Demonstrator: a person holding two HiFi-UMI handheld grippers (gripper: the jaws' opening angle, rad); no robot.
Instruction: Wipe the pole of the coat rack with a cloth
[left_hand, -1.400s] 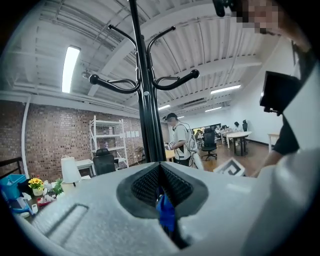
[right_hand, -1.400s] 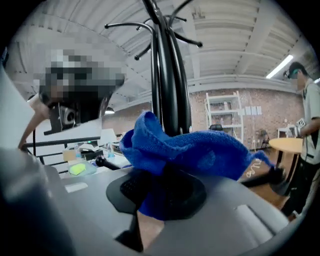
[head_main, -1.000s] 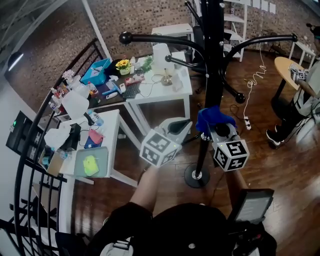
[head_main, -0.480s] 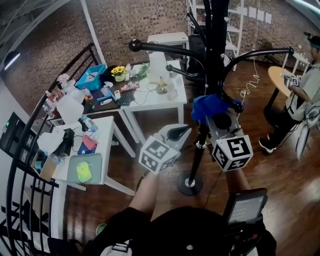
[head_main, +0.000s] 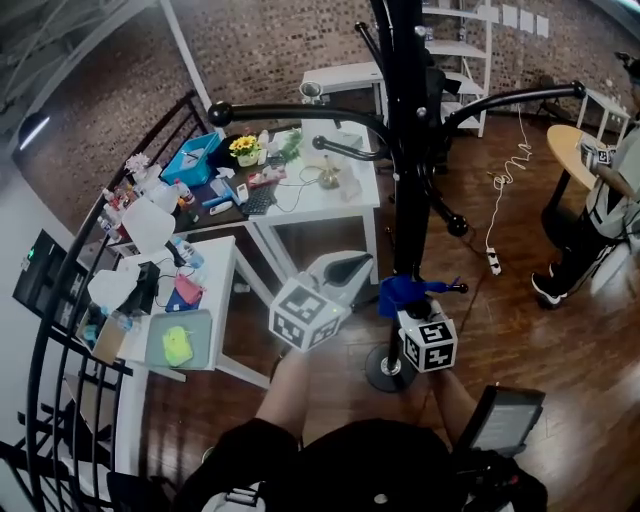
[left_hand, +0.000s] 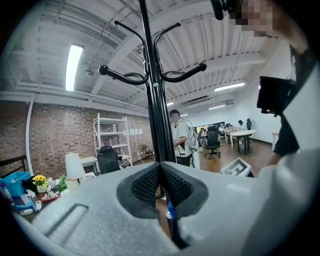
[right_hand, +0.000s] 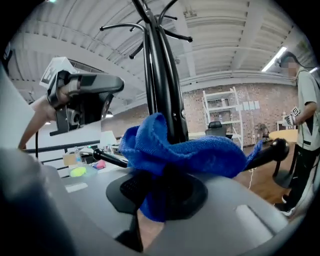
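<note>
The black coat rack pole (head_main: 405, 150) rises from a round base (head_main: 385, 368) on the wood floor. My right gripper (head_main: 418, 312) is shut on a blue cloth (head_main: 410, 292), which is pressed against the pole low down, just above the base. In the right gripper view the cloth (right_hand: 185, 150) bunches over the jaws of the right gripper (right_hand: 162, 186), with the pole (right_hand: 162, 75) right behind it. My left gripper (head_main: 348, 270) hangs left of the pole, apart from it. In its own view the left gripper (left_hand: 160, 167) is shut on nothing, facing the pole (left_hand: 152, 100).
Curved black hooks (head_main: 290, 110) stick out from the pole at several heights. White tables (head_main: 215, 255) with clutter stand to the left, inside a black railing (head_main: 60, 300). A person (head_main: 615, 190) stands at the right edge. A white cable (head_main: 505, 165) lies on the floor.
My right gripper and the blue cloth have slid down the pole, from about mid height to near the base. The left gripper has stayed beside the pole.
</note>
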